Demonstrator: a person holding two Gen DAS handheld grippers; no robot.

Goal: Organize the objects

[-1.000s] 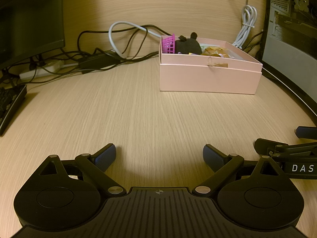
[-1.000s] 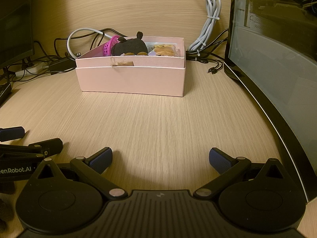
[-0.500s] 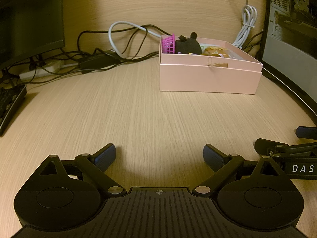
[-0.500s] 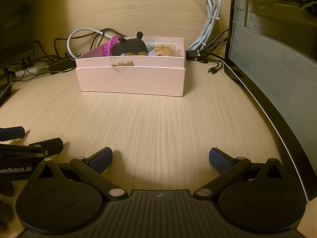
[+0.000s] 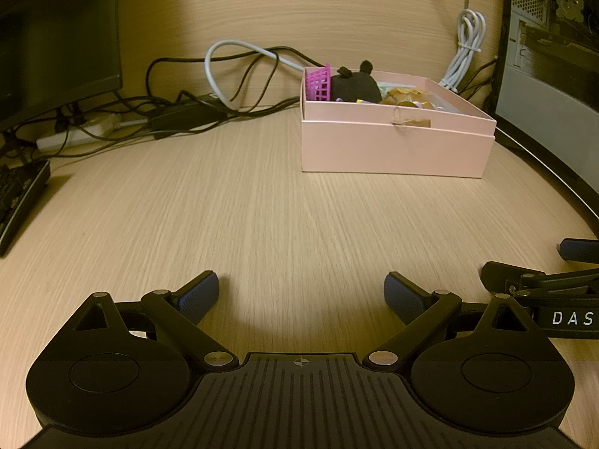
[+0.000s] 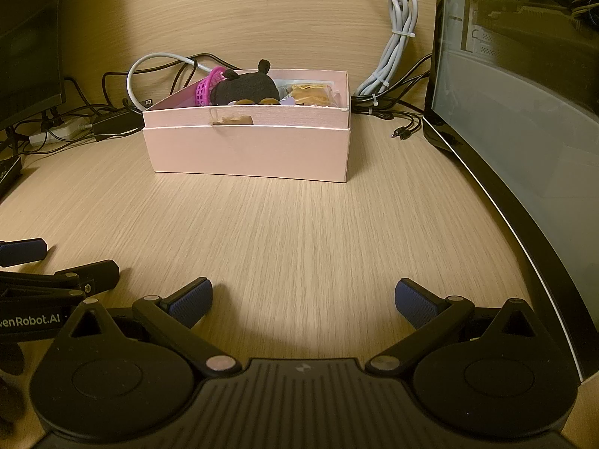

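A pink box (image 5: 393, 147) (image 6: 247, 149) stands on the wooden desk, far ahead of both grippers. Inside it I see a magenta mesh basket (image 5: 319, 83) (image 6: 206, 91), a black plush toy (image 5: 355, 86) (image 6: 247, 86) and wrapped snacks (image 5: 406, 97) (image 6: 310, 94). My left gripper (image 5: 301, 293) is open low over the desk, nothing between its blue pads. My right gripper (image 6: 303, 299) is likewise open and empty. Each gripper shows at the edge of the other's view, side by side.
A tangle of black and white cables (image 5: 209, 86) and a power strip (image 5: 75, 133) lie behind the box at left. A monitor (image 5: 56, 37) and keyboard (image 5: 18, 198) sit far left. A glass-sided computer case (image 6: 516, 112) walls the right side, with a bundled grey cable (image 6: 397, 48) beside it.
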